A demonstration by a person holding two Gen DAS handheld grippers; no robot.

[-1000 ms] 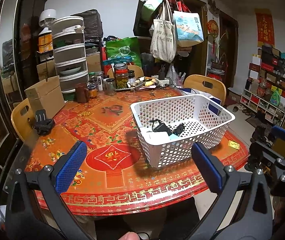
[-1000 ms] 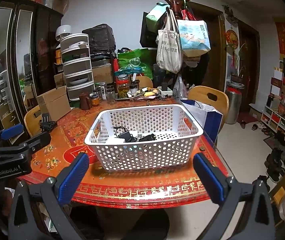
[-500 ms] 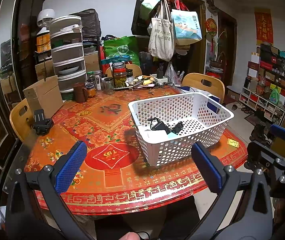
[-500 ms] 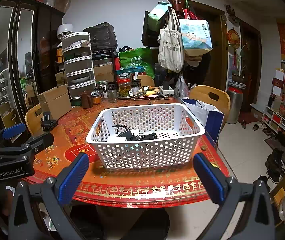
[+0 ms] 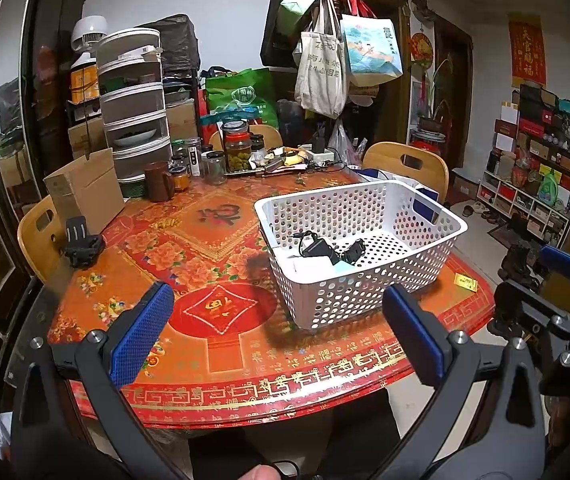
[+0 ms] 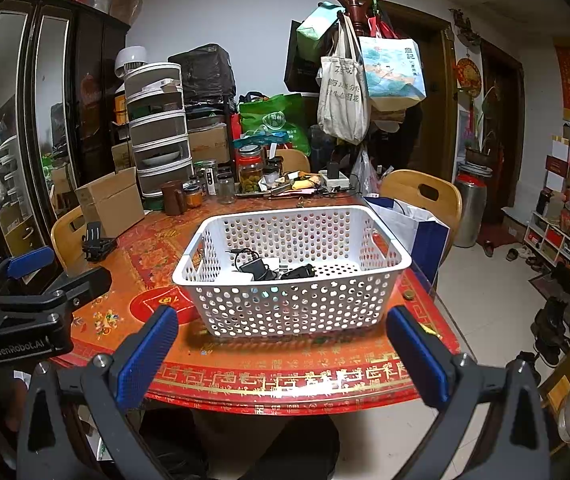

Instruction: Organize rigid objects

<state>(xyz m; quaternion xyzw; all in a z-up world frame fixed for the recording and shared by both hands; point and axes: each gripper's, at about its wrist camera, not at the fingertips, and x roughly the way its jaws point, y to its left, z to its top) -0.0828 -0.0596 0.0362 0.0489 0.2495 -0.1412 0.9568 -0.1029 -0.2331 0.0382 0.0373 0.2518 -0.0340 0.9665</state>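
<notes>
Dim warm indoor light, glare on the table (image 6: 305, 388) near edge, sharp focus, strong fisheye bending with black corners.

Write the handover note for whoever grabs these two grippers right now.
Left gripper: open, empty, held off the table's near edge.
Right gripper: open, empty, facing the basket.
White basket stands on the red table, near the front edge. Inside: a black adapter with cable, a white box, another small black item.
Left out: a black clip-like item at the table's left edge; jars and clutter at the back.
Next, probably: the black clip.
</notes>
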